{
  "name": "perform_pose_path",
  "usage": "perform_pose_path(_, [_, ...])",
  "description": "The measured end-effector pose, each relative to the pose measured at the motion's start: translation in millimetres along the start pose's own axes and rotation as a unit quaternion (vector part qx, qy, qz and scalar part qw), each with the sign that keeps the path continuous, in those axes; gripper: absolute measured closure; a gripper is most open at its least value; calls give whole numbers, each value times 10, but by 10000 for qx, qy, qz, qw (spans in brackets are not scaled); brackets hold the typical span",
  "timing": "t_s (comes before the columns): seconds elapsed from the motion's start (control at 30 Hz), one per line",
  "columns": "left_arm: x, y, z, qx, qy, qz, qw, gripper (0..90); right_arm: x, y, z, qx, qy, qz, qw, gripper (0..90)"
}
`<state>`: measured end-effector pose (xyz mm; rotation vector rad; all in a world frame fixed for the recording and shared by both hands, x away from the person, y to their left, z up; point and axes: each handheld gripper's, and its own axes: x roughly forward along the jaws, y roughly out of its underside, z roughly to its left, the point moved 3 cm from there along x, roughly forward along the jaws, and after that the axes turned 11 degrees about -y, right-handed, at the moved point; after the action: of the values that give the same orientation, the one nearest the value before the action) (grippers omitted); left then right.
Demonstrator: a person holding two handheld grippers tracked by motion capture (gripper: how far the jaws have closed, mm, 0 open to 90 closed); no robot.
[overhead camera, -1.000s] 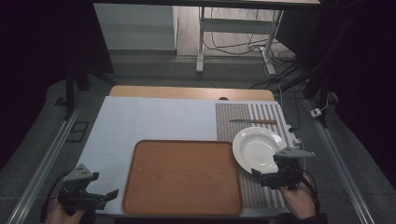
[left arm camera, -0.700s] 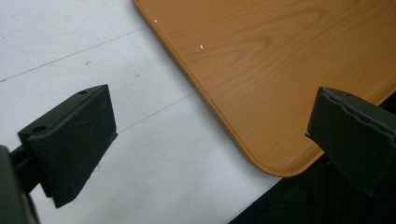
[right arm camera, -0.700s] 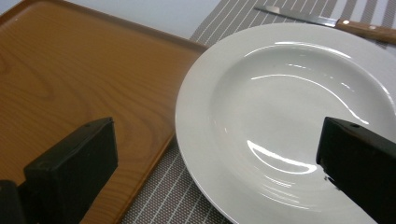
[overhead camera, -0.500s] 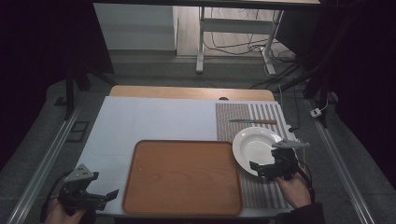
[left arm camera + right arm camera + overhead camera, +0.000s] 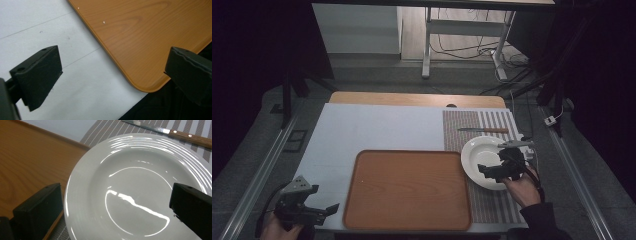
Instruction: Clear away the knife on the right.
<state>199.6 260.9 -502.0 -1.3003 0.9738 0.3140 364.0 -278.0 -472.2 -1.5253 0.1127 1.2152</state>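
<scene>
Plate (image 5: 482,159) flat, rim toward tray (image 5: 407,187)

No legible text, labels, brands or numbers observed: none on the plate (image 5: 140,192), the tray (image 5: 409,187), the knife (image 5: 484,130) or the surface (image 5: 377,130).

White plate (image 5: 140,192) with ringed rim: lying between the two black jaws, which are standing wide apart at either side of its near edge. Wooden tray (image 5: 30,162): lying beyond and beside the left jaw, the plate's rim overlapping its edge. Wooden-handled knife (image 5: 175,133): resting on the striped mat (image 5: 110,131) past the plate, far from the jaws.
</scene>
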Motion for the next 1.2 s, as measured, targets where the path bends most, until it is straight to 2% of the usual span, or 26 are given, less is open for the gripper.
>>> perform_pose_path(0.27, [1,1,9,-24,49,2,10000,0,118,-181,-107,-159,143,96,9997,0])
perform_pose_path(0.57, [5,2,7,-24,37,8,10000,0,278,-346,-277,-81,102,166,9998,0])
perform_pose_path(0.93, [1,4,20,-86,73,10,9999,0,482,-477,-483,60,284,194,9994,0])
perform_pose_path(1.2, [2,4,22,-88,80,8,9999,0,630,-557,-575,4,403,355,9986,0])
